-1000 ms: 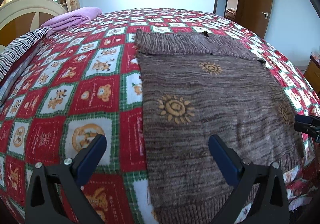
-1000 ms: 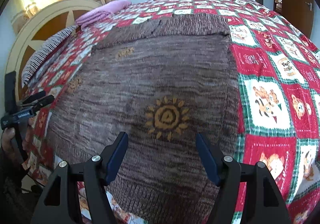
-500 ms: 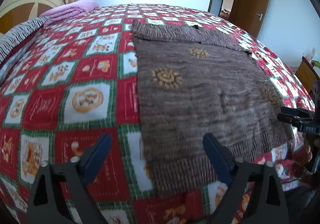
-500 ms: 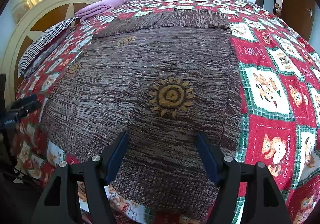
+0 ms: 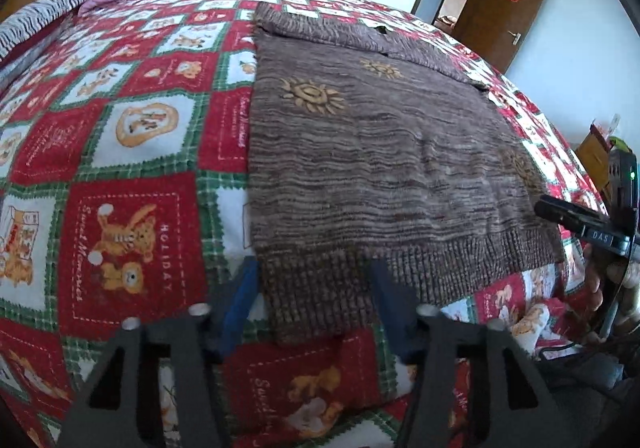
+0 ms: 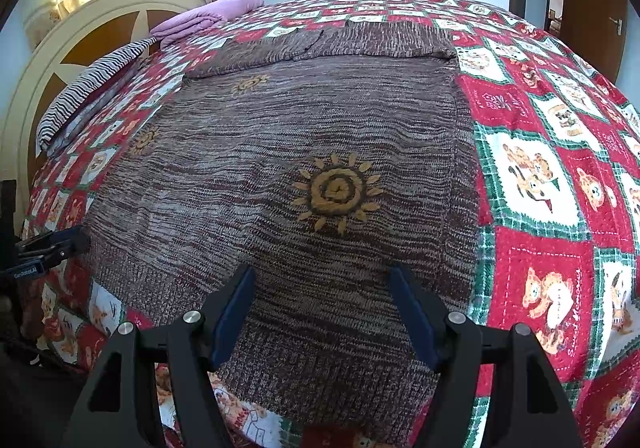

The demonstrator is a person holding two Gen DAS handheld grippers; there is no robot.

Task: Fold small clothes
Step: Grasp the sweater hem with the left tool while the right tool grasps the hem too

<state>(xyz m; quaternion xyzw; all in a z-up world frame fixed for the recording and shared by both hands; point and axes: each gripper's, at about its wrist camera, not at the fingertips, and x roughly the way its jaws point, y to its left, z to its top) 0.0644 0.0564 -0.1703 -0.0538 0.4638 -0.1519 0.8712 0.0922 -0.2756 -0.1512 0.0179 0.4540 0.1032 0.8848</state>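
Hand-held gripper (image 5: 314, 302) and its partner (image 6: 322, 310) gape apart; seat both seemingly over the sweater (image 6: 304, 152) hem before closing.

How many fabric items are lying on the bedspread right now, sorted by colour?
Brown knit sweater: 1
Purple folded blanket: 1
Striped cloth: 1
Total: 3

A: How many sweaters (image 6: 320, 152)?
B: One, with four sun motifs (image 6: 338, 190) showing on it.
A: Grippers?
B: Two, the left gripper (image 5: 314, 302) and the right gripper (image 6: 322, 308), two fingers each.
A: Bedding?
B: One quilt (image 5: 120, 152), one purple blanket (image 6: 208, 14), one striped pillow (image 6: 92, 82).
A: Doors?
B: One door (image 5: 506, 10), one headboard (image 6: 80, 44).
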